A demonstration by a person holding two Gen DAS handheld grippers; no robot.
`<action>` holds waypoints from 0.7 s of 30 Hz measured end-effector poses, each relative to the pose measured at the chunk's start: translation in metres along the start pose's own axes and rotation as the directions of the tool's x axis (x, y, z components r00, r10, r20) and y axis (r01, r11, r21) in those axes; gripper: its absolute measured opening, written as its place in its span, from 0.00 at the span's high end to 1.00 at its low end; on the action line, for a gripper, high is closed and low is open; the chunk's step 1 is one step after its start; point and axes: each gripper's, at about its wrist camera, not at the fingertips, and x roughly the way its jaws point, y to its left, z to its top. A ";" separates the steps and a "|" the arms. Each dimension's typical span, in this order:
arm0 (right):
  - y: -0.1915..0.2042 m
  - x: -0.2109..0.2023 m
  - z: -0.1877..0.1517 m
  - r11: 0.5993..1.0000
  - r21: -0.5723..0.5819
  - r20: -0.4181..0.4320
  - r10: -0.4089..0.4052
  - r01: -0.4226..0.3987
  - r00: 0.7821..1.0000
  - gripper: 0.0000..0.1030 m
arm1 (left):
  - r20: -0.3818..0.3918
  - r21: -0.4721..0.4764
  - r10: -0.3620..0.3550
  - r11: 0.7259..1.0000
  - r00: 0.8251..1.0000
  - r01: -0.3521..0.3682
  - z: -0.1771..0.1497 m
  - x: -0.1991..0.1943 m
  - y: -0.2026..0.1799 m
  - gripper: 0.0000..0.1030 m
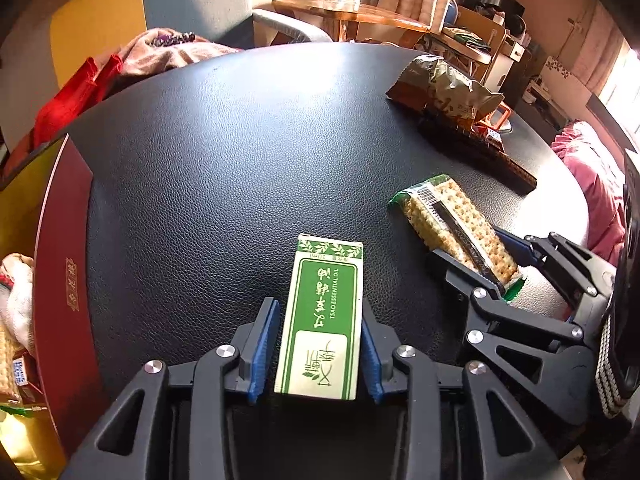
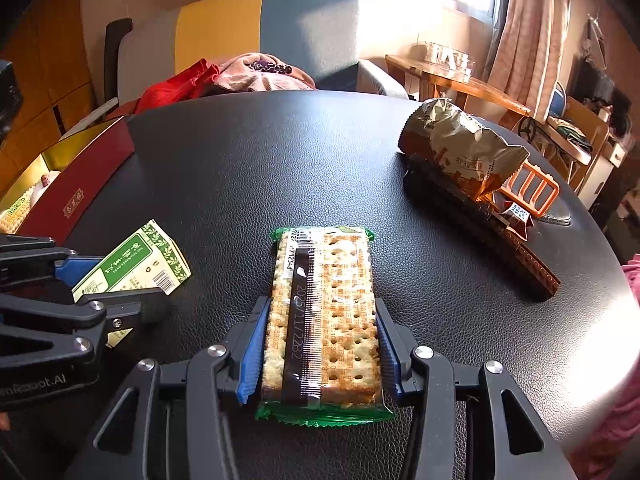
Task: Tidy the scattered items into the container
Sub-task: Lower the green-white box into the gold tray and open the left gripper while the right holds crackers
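A green and cream essential-oil box [image 1: 322, 316] lies on the black table between the fingers of my left gripper [image 1: 320, 336]. The right pad touches it; a thin gap shows at the left pad. It also shows in the right wrist view [image 2: 132, 260]. A clear-wrapped cracker pack [image 2: 324, 320] lies between the fingers of my right gripper [image 2: 320, 344], whose pads press both its long sides. The pack also shows in the left wrist view [image 1: 456, 226]. The red container [image 1: 60, 276] with a gold inside stands at the table's left edge and holds several items.
A crumpled brown snack bag [image 2: 460, 148] rests on a long dark brown strip [image 2: 516, 248] with an orange plastic piece [image 2: 536, 188] at the far right. Red and pink cloths [image 2: 224, 76] lie on a sofa behind the black table [image 2: 280, 160].
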 end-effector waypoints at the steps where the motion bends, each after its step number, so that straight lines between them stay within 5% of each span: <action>1: 0.000 0.000 0.000 1.000 -0.002 0.002 0.000 0.000 1.000 0.53 | 0.002 -0.004 -0.007 1.000 1.000 0.007 0.000 -0.001 0.001 0.69; 13: 0.001 -0.001 -0.002 1.000 0.005 0.010 -0.009 0.009 1.000 0.52 | 0.099 -0.117 -0.122 0.984 0.988 0.133 -0.003 -0.051 0.033 0.69; 21: 0.001 0.000 0.000 1.000 0.019 0.003 -0.010 0.010 1.000 0.52 | 0.195 -0.207 -0.114 0.966 0.974 0.155 0.003 -0.097 0.076 0.69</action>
